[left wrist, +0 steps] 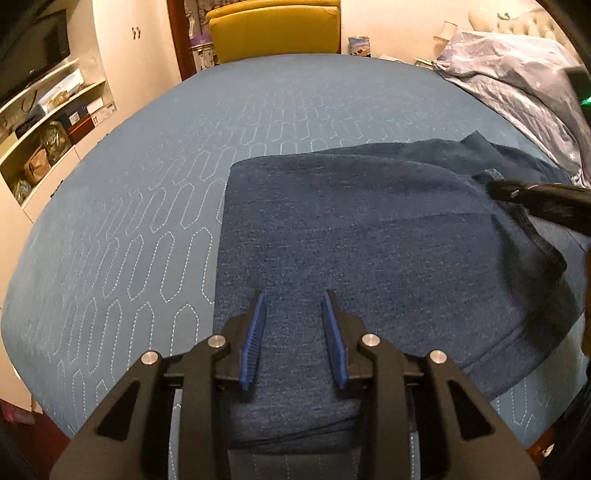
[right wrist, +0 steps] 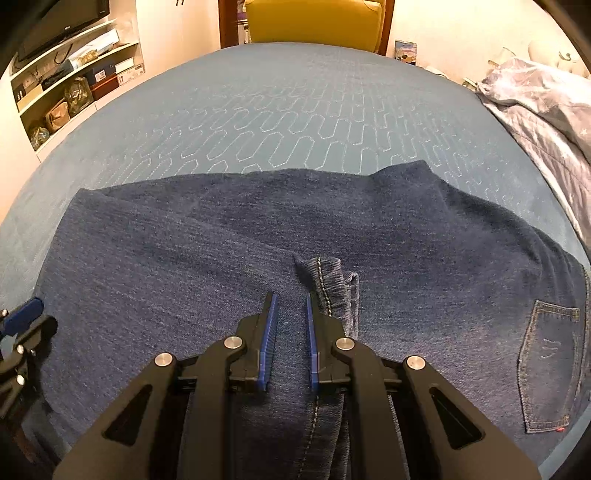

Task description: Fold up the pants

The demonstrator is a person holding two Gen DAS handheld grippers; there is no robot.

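Dark blue jeans [left wrist: 369, 236] lie folded on the blue quilted bed [left wrist: 147, 192]. In the left wrist view my left gripper [left wrist: 294, 295] is open and empty just above the near left part of the jeans. In the right wrist view the jeans [right wrist: 221, 240] spread across the bed, with a back pocket [right wrist: 550, 365] at the right. My right gripper [right wrist: 291, 297] has its jaws apart with a stitched hem end [right wrist: 328, 280] running under and past the right finger; nothing is clamped. The right gripper also shows at the right edge of the left wrist view [left wrist: 495, 186].
A grey star-patterned duvet [left wrist: 517, 81] is bunched at the bed's far right. A yellow chair [left wrist: 275, 27] stands beyond the bed. Shelves with boxes and bags [left wrist: 48, 125] line the left wall under a TV [left wrist: 33, 55]. My left gripper shows at the left edge of the right wrist view [right wrist: 22, 314].
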